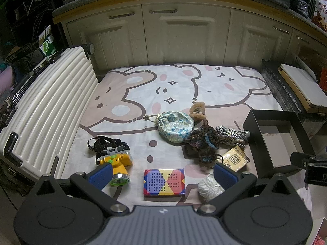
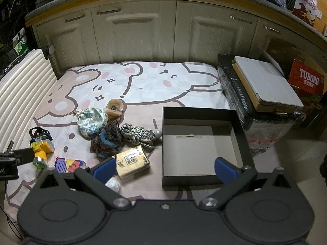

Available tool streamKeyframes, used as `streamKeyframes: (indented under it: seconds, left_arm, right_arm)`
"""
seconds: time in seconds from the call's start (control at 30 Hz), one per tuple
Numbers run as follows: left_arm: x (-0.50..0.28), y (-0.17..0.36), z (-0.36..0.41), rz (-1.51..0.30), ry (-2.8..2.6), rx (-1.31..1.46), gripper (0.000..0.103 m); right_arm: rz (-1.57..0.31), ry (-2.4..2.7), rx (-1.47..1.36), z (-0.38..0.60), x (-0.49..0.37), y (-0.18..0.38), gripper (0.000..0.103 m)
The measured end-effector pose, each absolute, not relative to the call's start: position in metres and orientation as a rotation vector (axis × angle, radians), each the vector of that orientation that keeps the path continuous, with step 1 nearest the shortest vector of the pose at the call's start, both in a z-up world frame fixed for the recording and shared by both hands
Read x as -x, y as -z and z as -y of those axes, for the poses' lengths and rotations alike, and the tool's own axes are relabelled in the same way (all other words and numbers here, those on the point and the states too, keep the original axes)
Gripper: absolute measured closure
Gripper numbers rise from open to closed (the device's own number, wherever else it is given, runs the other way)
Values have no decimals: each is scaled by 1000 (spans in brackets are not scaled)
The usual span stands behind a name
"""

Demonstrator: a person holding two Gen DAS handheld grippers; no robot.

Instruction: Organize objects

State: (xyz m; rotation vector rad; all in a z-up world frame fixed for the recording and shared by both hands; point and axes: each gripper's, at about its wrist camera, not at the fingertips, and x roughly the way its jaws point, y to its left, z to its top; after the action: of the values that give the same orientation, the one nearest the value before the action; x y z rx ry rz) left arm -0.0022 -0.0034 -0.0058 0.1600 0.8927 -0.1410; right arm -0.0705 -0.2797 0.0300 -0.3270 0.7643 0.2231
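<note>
On the cartoon sheet (image 1: 179, 81) lie a yellow headlamp (image 1: 115, 164), a colourful flat box (image 1: 164, 181), a white yarn ball (image 1: 209, 186), a tan packet (image 2: 131, 161), a floral pouch (image 1: 175, 126), a dark crocheted piece (image 2: 107, 140), a striped rope bundle (image 2: 139, 134) and a beige knot (image 2: 115, 107). A black open box (image 2: 201, 145) stands empty at the right. My left gripper (image 1: 163, 175) hovers open over the colourful box. My right gripper (image 2: 165, 168) is open above the black box's near wall, with nothing between its fingers.
A white ribbed suitcase (image 1: 47, 110) lies along the left edge of the sheet. A black wrapped case (image 2: 245, 102) with a white flat box (image 2: 265, 81) on top borders the right. Cream cabinets (image 2: 143, 32) stand behind. A red Tuborg carton (image 2: 306, 81) sits far right.
</note>
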Motion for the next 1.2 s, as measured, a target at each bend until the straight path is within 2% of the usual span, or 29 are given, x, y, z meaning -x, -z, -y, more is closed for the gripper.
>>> streamKeyframes:
  seconds: [0.4,0.43,1.2]
  left_arm:
    - [1,5,3,-892,160,-167,0]
    - [1,5,3,-876,355,-251,0]
    - [3,5,3,-866,399,-269,0]
  right_arm:
    - [-765,-223,327,280,70,-31,0]
    - [-765,-223,327,280,70,-31,0]
    - [-756,-222,325,284,72,-30,0]
